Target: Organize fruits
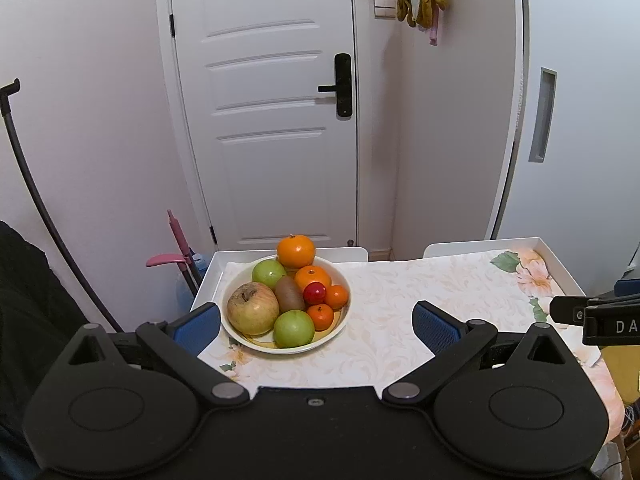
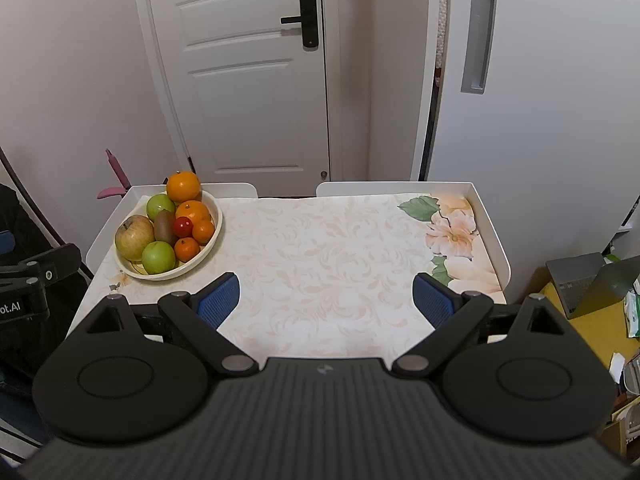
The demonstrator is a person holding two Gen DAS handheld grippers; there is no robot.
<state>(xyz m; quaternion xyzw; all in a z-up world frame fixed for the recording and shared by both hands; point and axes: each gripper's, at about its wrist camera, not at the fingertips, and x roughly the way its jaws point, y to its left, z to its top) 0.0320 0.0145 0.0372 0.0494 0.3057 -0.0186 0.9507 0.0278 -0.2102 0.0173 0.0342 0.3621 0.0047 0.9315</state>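
A cream bowl [image 1: 340, 280] stands at the table's far left, also in the right wrist view [image 2: 216, 216]. It holds a large yellow-red apple [image 1: 253, 308], two green apples [image 1: 293, 328], a kiwi [image 1: 289, 294], a red fruit [image 1: 314, 293] and several oranges, the biggest orange [image 1: 296, 251] on top at the back. My left gripper [image 1: 318, 326] is open and empty, just in front of the bowl. My right gripper [image 2: 326, 300] is open and empty over the table's near middle, right of the bowl.
The table [image 2: 320, 248] has a floral cloth and a raised white rim [image 2: 490, 224]. A white door [image 1: 272, 120] and wall stand behind it. A pink-handled tool [image 1: 180, 248] leans at the left. Boxes and clutter [image 2: 592, 288] lie at the right.
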